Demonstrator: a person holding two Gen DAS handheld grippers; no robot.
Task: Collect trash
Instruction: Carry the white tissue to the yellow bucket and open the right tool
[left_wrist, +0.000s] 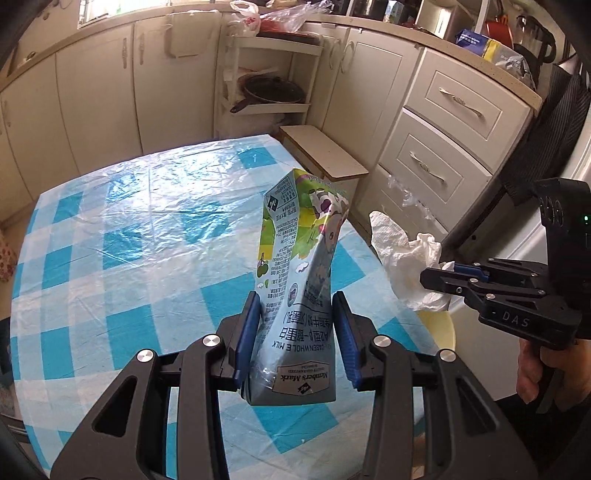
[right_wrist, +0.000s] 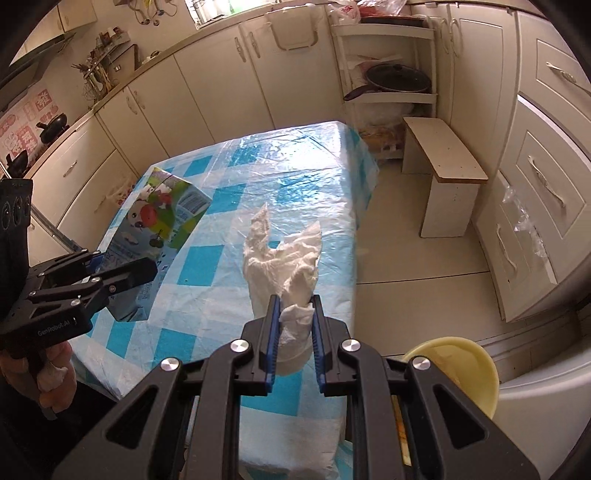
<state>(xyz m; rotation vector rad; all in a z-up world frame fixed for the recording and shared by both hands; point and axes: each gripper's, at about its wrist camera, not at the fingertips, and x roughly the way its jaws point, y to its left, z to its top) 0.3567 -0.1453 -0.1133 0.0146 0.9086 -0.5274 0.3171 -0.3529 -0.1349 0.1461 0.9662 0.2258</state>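
Both pieces were already lifted off the tabletop (left_wrist: 129, 229): the left gripper (left_wrist: 297, 332) clamped the milk carton (left_wrist: 299, 288), the right gripper (right_wrist: 295, 339) the crumpled tissue (right_wrist: 284, 262). Binning them probably remained.

Counting up now: one milk carton (left_wrist: 295, 288) is showing above the desk (left_wrist: 129, 229), and one crumpled tissue (right_wrist: 284, 266) just off its right edge. Two grippers are showing, left gripper (left_wrist: 297, 332) and right gripper (right_wrist: 295, 343). One yellow bowl (right_wrist: 461, 373) is sitting beside the desk, one wooden stool (right_wrist: 443, 162) standing beyond it.
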